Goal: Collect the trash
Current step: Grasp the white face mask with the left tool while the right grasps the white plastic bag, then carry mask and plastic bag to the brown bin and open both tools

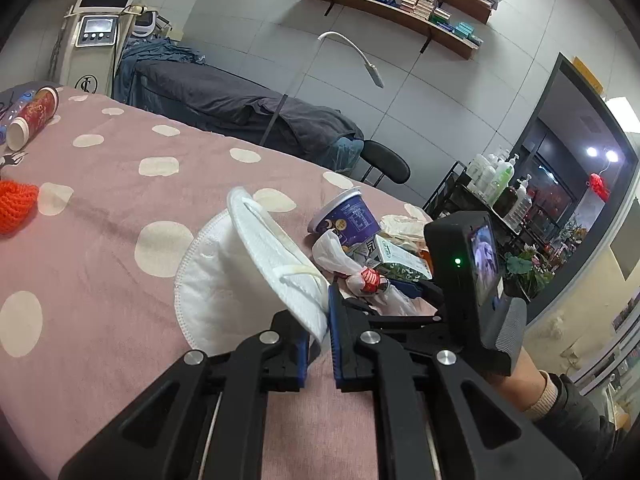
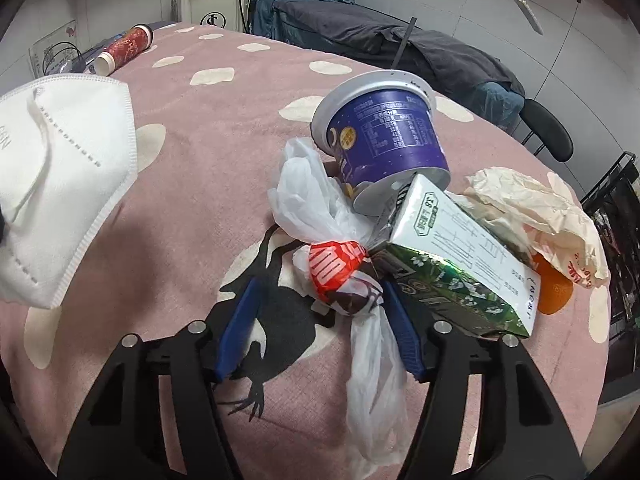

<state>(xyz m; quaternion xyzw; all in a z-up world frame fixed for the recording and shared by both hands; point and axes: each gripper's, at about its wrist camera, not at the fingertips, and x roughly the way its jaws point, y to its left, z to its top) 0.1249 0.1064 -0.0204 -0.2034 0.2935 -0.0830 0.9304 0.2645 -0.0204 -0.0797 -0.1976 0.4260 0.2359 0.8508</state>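
My left gripper (image 1: 320,320) is shut on a white face mask (image 1: 256,276) and holds it over the pink dotted blanket (image 1: 100,208); the mask also shows at the left of the right wrist view (image 2: 60,184). My right gripper (image 2: 320,308) is open around a knotted plastic bag with a red wrapper (image 2: 340,272). The bag lies in a trash pile with a purple paper tub (image 2: 384,136) on its side, a green and white carton (image 2: 460,264), crumpled paper (image 2: 532,208) and an orange peel (image 2: 554,292). The pile also shows in the left wrist view (image 1: 360,240).
A red paper cup (image 1: 34,116) lies on its side at the blanket's far left next to a plastic bottle (image 1: 16,108). An orange knitted thing (image 1: 16,204) lies at the left edge. Behind stand a treatment bed (image 1: 240,100), a machine (image 1: 94,44) and a stool (image 1: 384,160).
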